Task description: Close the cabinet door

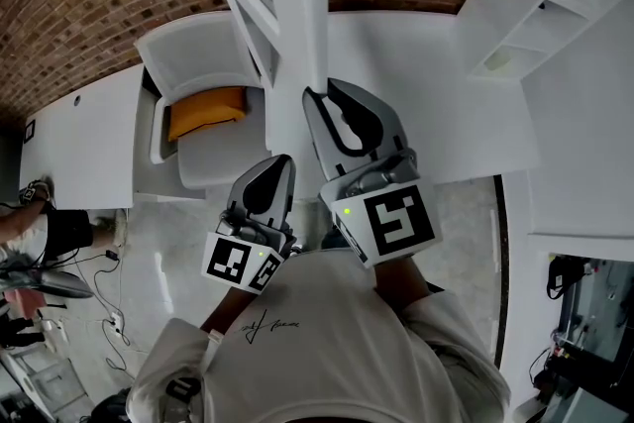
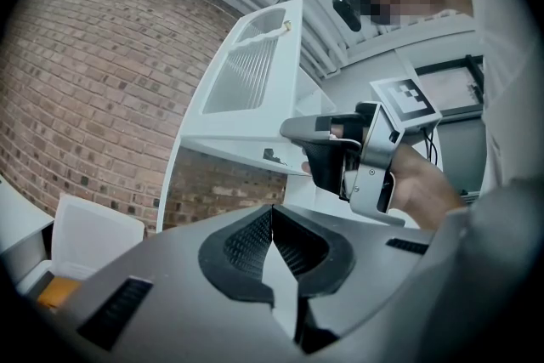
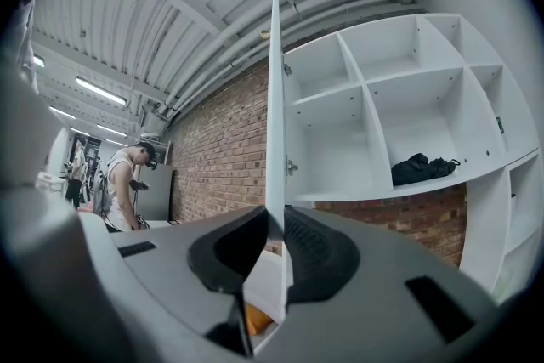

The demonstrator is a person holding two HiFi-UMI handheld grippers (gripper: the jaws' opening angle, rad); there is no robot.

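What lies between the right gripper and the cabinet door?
Nothing. In the right gripper view, the thin edge of the cabinet door stands between the jaws of the right gripper, which look closed on it.

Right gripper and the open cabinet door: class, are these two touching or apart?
Touching. The right gripper view shows the cabinet door edge-on, running down between the jaws of the right gripper, which close against it on both sides.

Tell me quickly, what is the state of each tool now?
Left tool: closed, holding nothing.
Right tool: closed on the edge of the cabinet door.
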